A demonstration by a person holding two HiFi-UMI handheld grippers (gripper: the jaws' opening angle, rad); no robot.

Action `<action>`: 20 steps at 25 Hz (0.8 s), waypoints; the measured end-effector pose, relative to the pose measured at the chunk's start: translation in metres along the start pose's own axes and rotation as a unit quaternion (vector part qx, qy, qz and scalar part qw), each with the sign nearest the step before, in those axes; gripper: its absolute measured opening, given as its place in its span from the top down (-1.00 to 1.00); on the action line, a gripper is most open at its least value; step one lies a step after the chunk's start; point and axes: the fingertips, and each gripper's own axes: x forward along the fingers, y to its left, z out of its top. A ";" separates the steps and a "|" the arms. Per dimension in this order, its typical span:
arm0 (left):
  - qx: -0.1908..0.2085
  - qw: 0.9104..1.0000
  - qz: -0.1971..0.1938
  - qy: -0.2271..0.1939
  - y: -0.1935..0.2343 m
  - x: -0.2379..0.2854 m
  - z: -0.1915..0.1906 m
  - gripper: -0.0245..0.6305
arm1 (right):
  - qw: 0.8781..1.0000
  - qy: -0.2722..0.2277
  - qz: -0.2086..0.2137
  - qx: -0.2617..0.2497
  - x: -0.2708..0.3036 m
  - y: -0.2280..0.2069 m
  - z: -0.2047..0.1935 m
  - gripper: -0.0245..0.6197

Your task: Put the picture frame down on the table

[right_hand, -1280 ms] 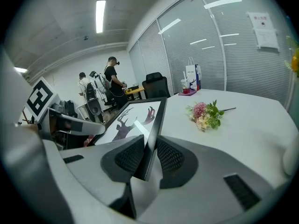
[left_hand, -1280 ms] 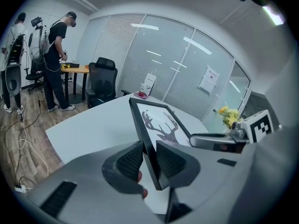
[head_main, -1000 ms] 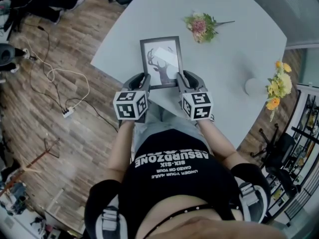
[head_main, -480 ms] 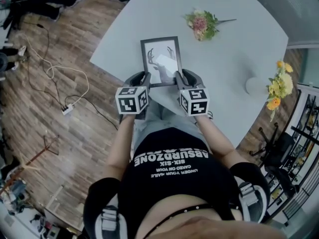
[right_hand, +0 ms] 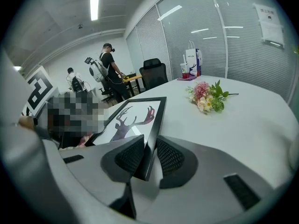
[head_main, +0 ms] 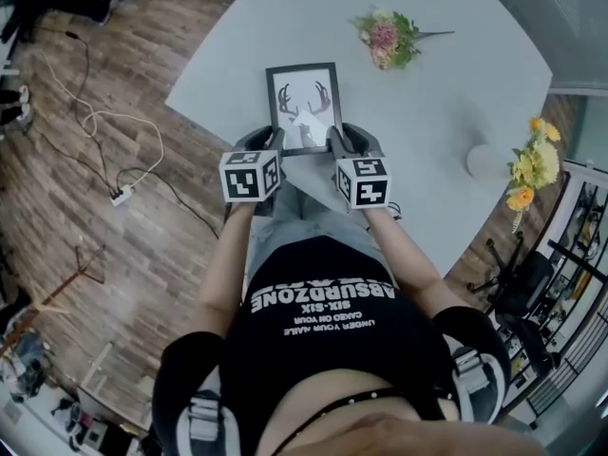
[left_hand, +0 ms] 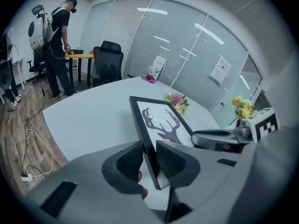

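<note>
A black picture frame (head_main: 306, 105) with a deer-head print hangs tilted over the near edge of the light grey table (head_main: 456, 74). I cannot tell whether its far edge touches the top. My left gripper (head_main: 272, 146) is shut on the frame's near left corner, and my right gripper (head_main: 336, 143) is shut on its near right corner. In the left gripper view the frame (left_hand: 161, 120) runs out from between the ribbed pads (left_hand: 131, 160). In the right gripper view the frame's (right_hand: 133, 118) right rail sits between the pads (right_hand: 170, 157).
A pink bouquet (head_main: 388, 38) lies beyond the frame. Yellow flowers (head_main: 528, 164) stand in a white vase (head_main: 483, 163) at the table's right edge. A paper bag (left_hand: 156, 69) stands at the far side. A cable and power strip (head_main: 119, 196) lie on the wood floor, left.
Both grippers and the frame have moved a little farther out over the table. The glare on the glass has gone and the deer print shows in full.
</note>
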 end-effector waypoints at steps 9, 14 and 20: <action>-0.004 1.000 0.009 0.021 0.007 0.014 -0.011 0.63 | 1.000 0.016 -0.004 0.002 0.013 -0.005 -0.013 0.62; -0.006 0.999 0.011 0.032 0.009 0.021 -0.017 0.63 | 1.000 0.028 -0.007 0.002 0.018 -0.007 -0.020 0.62; -0.012 0.999 0.017 0.044 0.012 0.030 -0.027 0.63 | 0.999 0.037 -0.010 0.002 0.024 -0.010 -0.028 0.62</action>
